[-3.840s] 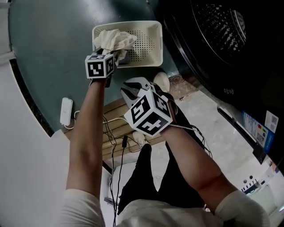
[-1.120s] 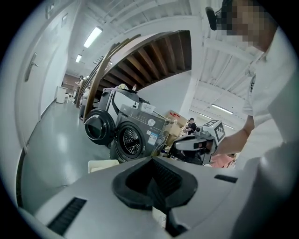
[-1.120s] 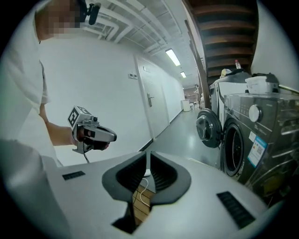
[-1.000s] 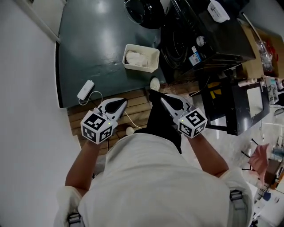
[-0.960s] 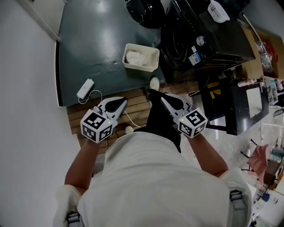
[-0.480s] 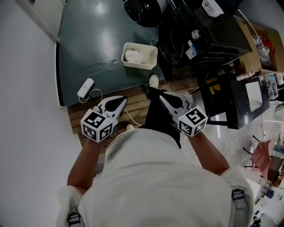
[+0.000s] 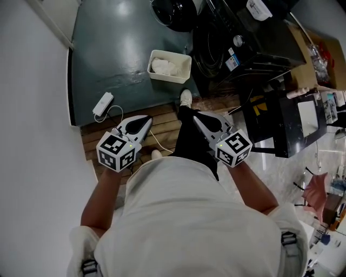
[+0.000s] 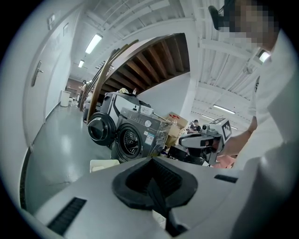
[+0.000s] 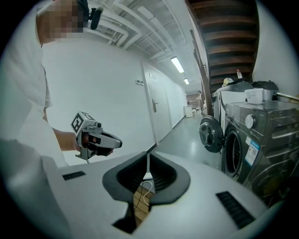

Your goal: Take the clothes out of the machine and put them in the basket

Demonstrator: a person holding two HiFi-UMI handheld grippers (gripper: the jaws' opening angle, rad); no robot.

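Note:
In the head view the white basket (image 7: 183, 58) stands on the dark green floor, with white clothes (image 7: 163, 66) lying in it. Just to its right is the dark washing machine (image 7: 219, 40), its round door (image 7: 174, 7) swung open. I stand upright a few steps back from both. My left gripper (image 7: 147, 118) and right gripper (image 7: 197, 118) are held level in front of my body, both shut and empty. The left gripper view looks past its closed left gripper (image 8: 152, 178) at the machine (image 8: 135, 140) and basket (image 8: 103, 164). The right gripper (image 9: 147, 158) is closed too.
A white power strip (image 7: 102, 103) with a cable lies on the green floor at the left. Wooden slats (image 7: 162, 127) lie under my feet. A black cart (image 7: 286, 119) and cardboard boxes (image 7: 313, 51) stand to the right, and a white wall (image 7: 32, 135) runs along the left.
Earlier the left gripper held a white cloth over the basket; now the cloth lies in it and I stand back. Over the last second both grippers barely shifted.

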